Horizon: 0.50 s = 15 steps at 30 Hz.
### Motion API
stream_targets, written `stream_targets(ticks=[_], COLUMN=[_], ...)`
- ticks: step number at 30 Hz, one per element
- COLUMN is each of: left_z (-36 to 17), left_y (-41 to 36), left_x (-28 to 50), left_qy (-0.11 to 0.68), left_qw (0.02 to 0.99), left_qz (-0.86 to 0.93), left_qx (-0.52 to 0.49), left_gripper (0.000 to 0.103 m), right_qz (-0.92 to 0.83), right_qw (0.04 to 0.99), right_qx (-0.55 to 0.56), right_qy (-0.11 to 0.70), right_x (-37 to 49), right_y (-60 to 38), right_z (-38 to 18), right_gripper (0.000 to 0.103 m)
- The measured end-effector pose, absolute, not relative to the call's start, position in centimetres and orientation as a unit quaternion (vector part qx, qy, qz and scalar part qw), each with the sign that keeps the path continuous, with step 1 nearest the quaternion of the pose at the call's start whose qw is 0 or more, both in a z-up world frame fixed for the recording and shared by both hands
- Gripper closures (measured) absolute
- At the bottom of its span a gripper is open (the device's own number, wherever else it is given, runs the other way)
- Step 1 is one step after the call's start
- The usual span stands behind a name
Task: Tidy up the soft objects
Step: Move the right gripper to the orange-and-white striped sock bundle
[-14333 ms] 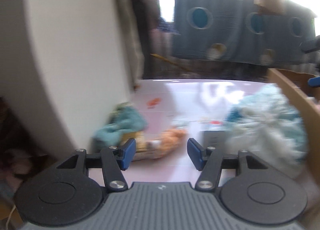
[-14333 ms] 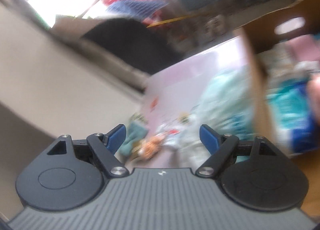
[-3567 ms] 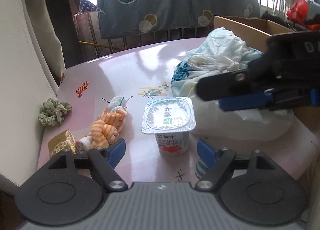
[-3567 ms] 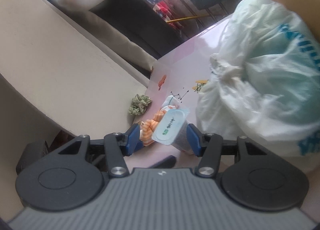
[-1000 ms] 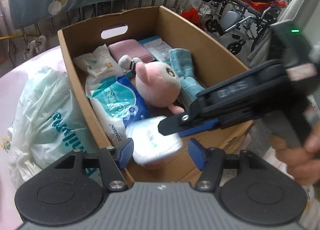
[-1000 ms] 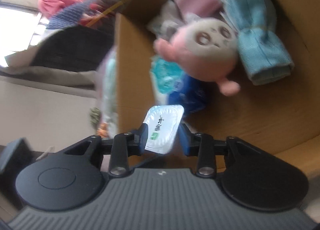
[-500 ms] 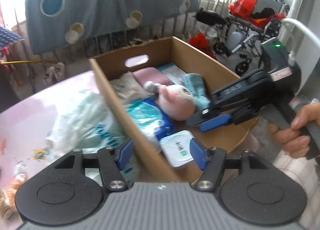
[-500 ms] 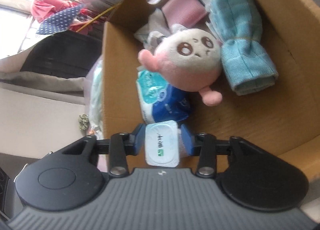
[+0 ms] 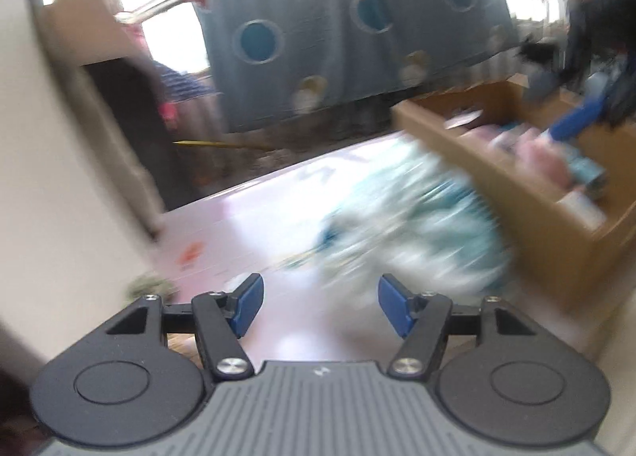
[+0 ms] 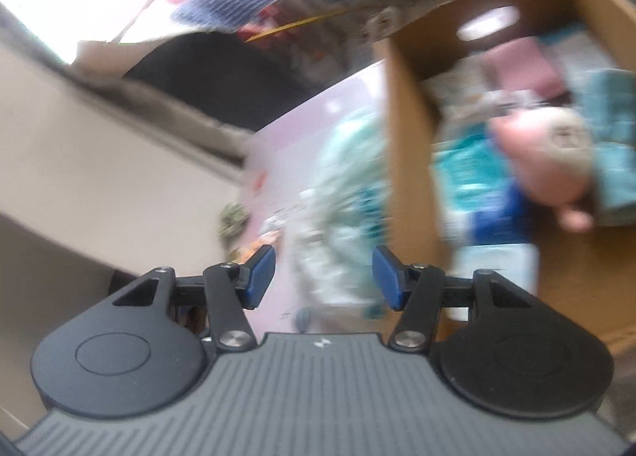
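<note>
Both views badly smeared.

Left gripper point(image 9: 320, 305): jaws standing well apart, nothing between the blue pads, only bare pink table point(image 9: 254, 225) ahead. Right gripper point(image 10: 324, 277): jaws opening, nothing between them; seen also in the left view as a blue fingertip at 2 o'clock over the box.

Cardboard box point(image 10: 409, 162) at 2 to 3 o'clock in the right view, already well filled: pink plush toy point(image 10: 544, 162) near the middle, folded teal cloth point(image 10: 612, 146) at its 3 o'clock, pink pad point(image 10: 520, 66) at 12 o'clock by the handle hole, teal-and-blue packet point(image 10: 477, 194) against the near wall, and a pale sealed cup point(image 10: 497, 269) at 6 o'clock on the box floor, apparently just let go.

Still outside, on the table: crumpled pale-green plastic bag point(image 10: 346, 194) pressed against the box's outer wall; green scrunchie point(image 10: 234, 219) at 9 o'clock of the bag, near the table's edge; an orange-striped soft thing point(image 10: 260, 247) just beside it at 6 o'clock, mostly hidden by the pad. In the left view, bag point(image 9: 401, 225) at 1 o'clock of the pads, scrunchie point(image 9: 149, 285) at 9 o'clock.

Judged well past halfway: most items boxed, cup in. Left to do, by the look of it: scrunchie, striped thing, perhaps the bag.
</note>
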<state>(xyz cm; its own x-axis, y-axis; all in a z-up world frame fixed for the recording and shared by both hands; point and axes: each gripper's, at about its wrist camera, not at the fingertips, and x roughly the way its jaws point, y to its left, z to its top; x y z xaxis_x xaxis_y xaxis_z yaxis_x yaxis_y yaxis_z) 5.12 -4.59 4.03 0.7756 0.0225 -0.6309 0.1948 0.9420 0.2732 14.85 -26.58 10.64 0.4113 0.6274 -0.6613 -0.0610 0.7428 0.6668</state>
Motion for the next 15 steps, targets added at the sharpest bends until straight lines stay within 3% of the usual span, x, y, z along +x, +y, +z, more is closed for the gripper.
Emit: stream_targets(ticks=[8,15], left_z=[-1.8,-5.3], left_y=[2.6,6.6], left_x=[6.2,9.8], left_qy=[0.327,0.329], left_qw=[0.918,0.923], left_qz=[0.035,0.019], left_qx=[0.223,0.201], left_gripper=[0.037,0.037], right_qz=[0.281,0.248], right_qw=[0.73,0.69], right_qx=[0.276,0.266], right_qy=[0.559,0.625], right_x=[20.9,26.8], right_y=[-11.8,-1.5], right_z=[8.1,0.6], right_gripper=[0.042,0.036])
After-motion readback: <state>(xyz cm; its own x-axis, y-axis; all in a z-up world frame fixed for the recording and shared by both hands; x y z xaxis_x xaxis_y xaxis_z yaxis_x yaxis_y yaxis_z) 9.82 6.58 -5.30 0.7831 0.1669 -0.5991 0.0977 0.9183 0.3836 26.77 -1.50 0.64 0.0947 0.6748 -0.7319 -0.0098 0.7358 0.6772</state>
